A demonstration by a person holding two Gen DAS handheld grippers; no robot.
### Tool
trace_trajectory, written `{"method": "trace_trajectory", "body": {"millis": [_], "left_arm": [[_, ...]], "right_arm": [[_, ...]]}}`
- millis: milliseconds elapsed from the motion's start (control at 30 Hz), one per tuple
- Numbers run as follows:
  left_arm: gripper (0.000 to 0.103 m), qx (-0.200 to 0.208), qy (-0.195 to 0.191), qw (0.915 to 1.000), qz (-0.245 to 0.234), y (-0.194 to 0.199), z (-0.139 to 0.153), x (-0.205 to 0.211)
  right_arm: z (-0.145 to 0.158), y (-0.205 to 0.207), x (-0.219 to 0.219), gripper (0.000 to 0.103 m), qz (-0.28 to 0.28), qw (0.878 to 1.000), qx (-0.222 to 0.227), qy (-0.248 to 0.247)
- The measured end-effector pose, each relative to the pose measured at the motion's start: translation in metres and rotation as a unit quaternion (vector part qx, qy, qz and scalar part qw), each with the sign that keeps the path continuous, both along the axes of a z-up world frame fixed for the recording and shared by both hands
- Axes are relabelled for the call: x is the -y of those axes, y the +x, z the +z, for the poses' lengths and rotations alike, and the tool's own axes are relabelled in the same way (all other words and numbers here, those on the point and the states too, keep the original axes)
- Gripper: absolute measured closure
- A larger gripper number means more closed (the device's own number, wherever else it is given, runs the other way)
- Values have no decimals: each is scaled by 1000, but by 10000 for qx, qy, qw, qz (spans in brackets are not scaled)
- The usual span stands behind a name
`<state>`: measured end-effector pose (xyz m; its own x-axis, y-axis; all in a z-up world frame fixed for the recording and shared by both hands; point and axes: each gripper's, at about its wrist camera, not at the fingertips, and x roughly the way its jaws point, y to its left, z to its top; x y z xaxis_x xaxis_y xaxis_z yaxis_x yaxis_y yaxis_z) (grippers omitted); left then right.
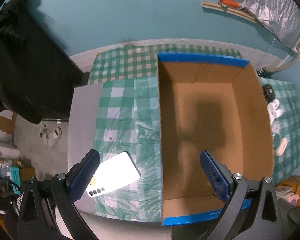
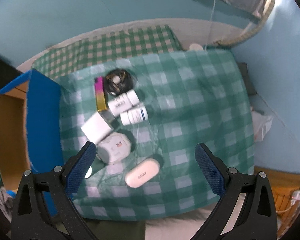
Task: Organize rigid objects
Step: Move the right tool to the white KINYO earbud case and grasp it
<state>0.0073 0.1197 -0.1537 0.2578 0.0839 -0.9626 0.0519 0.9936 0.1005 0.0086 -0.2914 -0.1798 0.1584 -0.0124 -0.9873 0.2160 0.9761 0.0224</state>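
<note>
An empty cardboard box (image 1: 216, 92) with blue rims stands on the green checked cloth; its blue wall (image 2: 43, 112) shows at the left of the right wrist view. My left gripper (image 1: 150, 156) hangs open over the box's left wall, with a white phone (image 1: 115, 173) lying face down by its left finger. My right gripper (image 2: 145, 150) is open above a cluster: a white oval case (image 2: 143, 173), a round white adapter (image 2: 115, 147), a white cube charger (image 2: 96, 128), two white pill bottles (image 2: 134, 117), a pink-yellow lighter (image 2: 100, 94) and a black coiled item (image 2: 118, 82).
The checked cloth (image 2: 200, 104) covers a bed with open room to the right of the cluster. A teal wall rises behind. A dark cabinet (image 1: 26, 64) stands to the left of the bed, with floor clutter below it.
</note>
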Motion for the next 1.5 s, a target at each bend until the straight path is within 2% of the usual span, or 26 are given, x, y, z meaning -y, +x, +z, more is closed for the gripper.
{"method": "trace_trajectory", "body": {"millis": [167, 300, 467, 833, 933, 1100, 1200, 1333, 1433, 1500], "left_arm": [[2, -186, -161, 9997, -42, -2, -22, -9], [13, -456, -209, 9987, 26, -4, -40, -15], [20, -603, -259, 9978, 96, -10, -52, -21], [66, -1021, -310, 9943, -44, -18, -76, -14], [74, -1110, -374, 9931, -34, -20, -80, -12], [80, -1111, -405, 9930, -72, -22, -80, -10], [84, -1140, -398, 9926, -116, -23, -81, -8], [88, -1155, -411, 9924, -141, -23, -81, -6], [90, -1169, -426, 9921, -139, -23, -80, -6], [92, -1178, -433, 9920, -142, -23, -80, -6]], "right_arm": [[-30, -7, 7, 5, -353, 9990, -231, 123], [-53, -13, 9, 9, -617, 9969, -412, 256], [-72, -21, 8, 13, -823, 9943, -591, 325], [-89, -26, 7, 20, -1125, 9895, -826, 376], [-93, -26, 7, 21, -1226, 9879, -886, 354], [-105, -30, 9, 26, -1344, 9849, -1006, 422], [-113, -29, 11, 32, -1368, 9840, -1047, 445], [-120, -24, 8, 54, -1341, 9839, -1049, 547], [-122, -17, 2, 56, -1214, 9863, -1044, 388], [-122, -13, 0, 60, -1141, 9876, -1028, 319]]}}
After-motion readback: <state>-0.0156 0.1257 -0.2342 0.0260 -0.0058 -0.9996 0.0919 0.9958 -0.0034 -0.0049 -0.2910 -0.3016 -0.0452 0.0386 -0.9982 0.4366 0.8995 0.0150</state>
